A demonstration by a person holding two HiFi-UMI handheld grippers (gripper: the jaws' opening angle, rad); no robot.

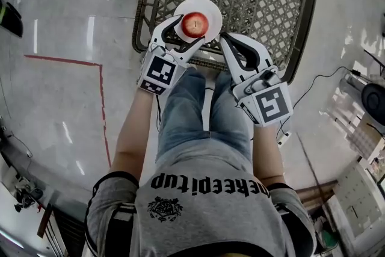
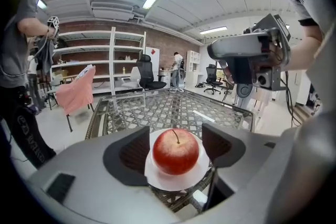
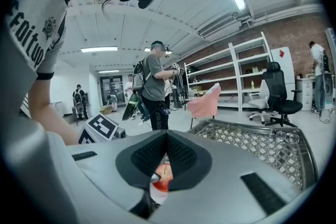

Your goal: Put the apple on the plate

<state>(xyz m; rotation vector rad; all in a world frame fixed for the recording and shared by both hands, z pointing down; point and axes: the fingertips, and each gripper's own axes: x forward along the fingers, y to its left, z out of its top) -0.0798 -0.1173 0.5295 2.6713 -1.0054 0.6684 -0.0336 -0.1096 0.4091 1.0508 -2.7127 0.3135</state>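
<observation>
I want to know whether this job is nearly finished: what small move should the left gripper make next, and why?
Probably draw the left gripper straight back toward the person with its jaws apart. The apple already sits upright on the white plate, and the pads stand on either side of it without pressing. What remains is likely just clearing away without nudging it.

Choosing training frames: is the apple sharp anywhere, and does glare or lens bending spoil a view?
Left gripper view: apple sharp on the plate, edges bent by the wide lens. Head view: apple small but clear, glare streaks on the floor. Right gripper view: only an apple sliver shows.
</observation>
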